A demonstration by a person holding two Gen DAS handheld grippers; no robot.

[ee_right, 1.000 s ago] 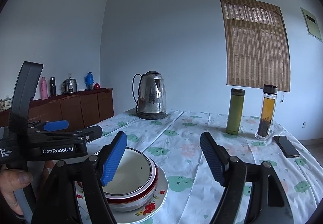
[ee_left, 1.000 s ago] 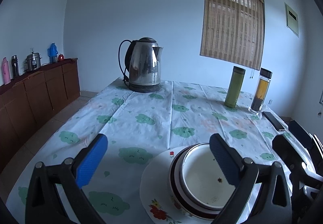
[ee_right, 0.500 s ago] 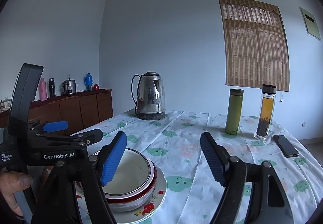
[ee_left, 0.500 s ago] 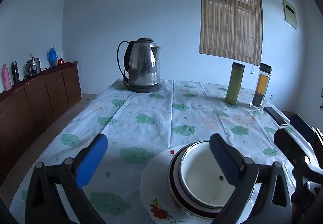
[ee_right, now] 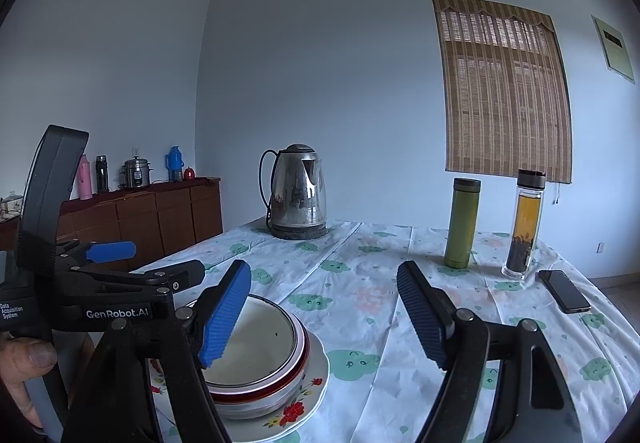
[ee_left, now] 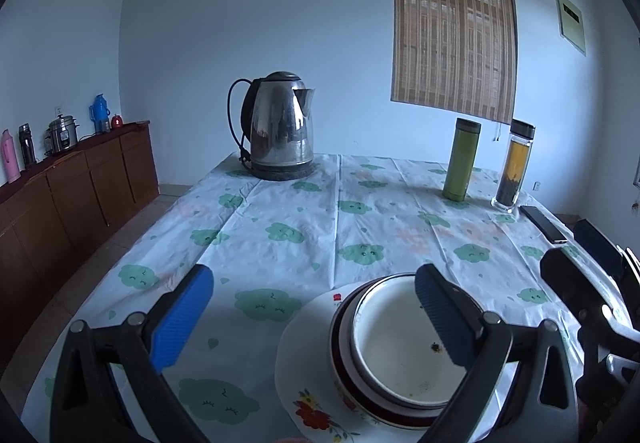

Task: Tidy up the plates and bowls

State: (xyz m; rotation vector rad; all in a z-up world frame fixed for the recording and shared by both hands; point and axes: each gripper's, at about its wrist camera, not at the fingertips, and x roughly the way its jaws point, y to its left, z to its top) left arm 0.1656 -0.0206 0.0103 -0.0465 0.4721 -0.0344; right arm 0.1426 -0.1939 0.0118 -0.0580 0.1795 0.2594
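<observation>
Bowls (ee_left: pixel 400 347): nested, with a white one inside a red-rimmed one, standing upright on the plate (ee_left: pixel 304 363); lower right of the left wrist view, lower left of the right wrist view.
Plate: flowered, flat on the tablecloth (ee_left: pixel 280 227) at the near edge of the table.
Key relation: the stack is seen between the two tools; it is overlapped by the right-hand finger of the left gripper (ee_left: pixel 312 317) and by the left-hand finger of the right gripper (ee_right: pixel 324 317).
Long axis: none, as the stack is round; the rims are offered as the grip lines.
Nearer hand: it cannot be told; both appear about equally close.
Left gripper: released, jaws wide, nothing held, tilted down toward the table.
Right gripper: released, jaws wide, nothing held, aimed almost level.
Hand (ee_right: pixel 24 367): shown at the lower left of the right wrist view, wrapped round the left tool's handle.
</observation>
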